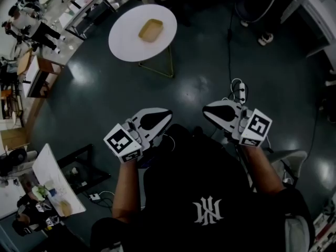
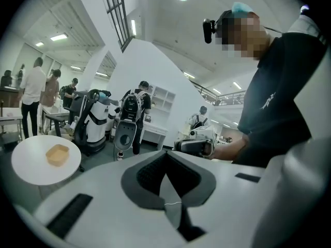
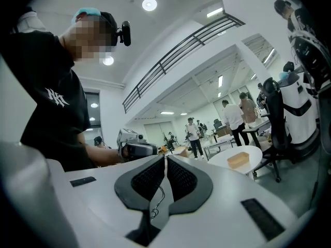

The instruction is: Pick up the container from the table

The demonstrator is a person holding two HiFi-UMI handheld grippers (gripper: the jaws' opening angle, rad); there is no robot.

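Though the container looks hollow overhead, gripper views show sidewalls.

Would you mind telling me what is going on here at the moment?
A person stands holding a gripper in each hand, close to the body. The left gripper and the right gripper are both shut with nothing between their jaws. The container sits on the round white table across the floor, well apart from both grippers, so the pickup has not yet begun.
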